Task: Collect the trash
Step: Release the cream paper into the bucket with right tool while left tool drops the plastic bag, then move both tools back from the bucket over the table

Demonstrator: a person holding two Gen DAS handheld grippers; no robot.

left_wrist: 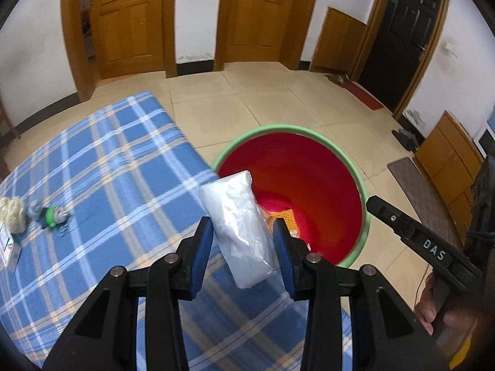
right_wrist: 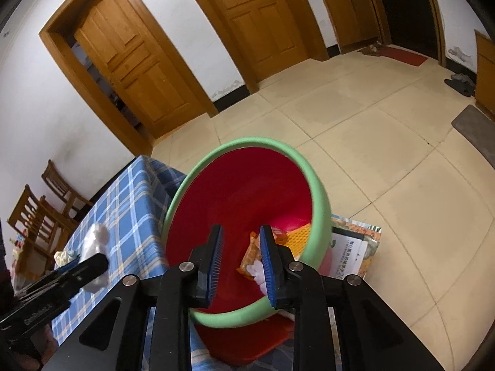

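My left gripper (left_wrist: 243,228) is shut on a white plastic-wrapped packet (left_wrist: 238,225) and holds it over the table's edge, at the near rim of the red bin with a green rim (left_wrist: 312,136). The packet also shows in the right wrist view (right_wrist: 94,241), held by the left gripper (right_wrist: 89,262). My right gripper (right_wrist: 241,241) is open and empty, above the mouth of the bin (right_wrist: 247,145). Orange snack wrappers (right_wrist: 252,255) and a yellow mesh piece (right_wrist: 301,236) lie inside the bin. More scraps (left_wrist: 54,215) lie on the blue plaid tablecloth (left_wrist: 102,167) at the left.
A fluffy cream item (left_wrist: 12,213) and a paper box (left_wrist: 7,247) sit at the table's left edge. A flat printed box (right_wrist: 352,247) lies on the floor beside the bin. Wooden chairs (right_wrist: 40,213) stand beyond the table. Doors and cabinets line the walls.
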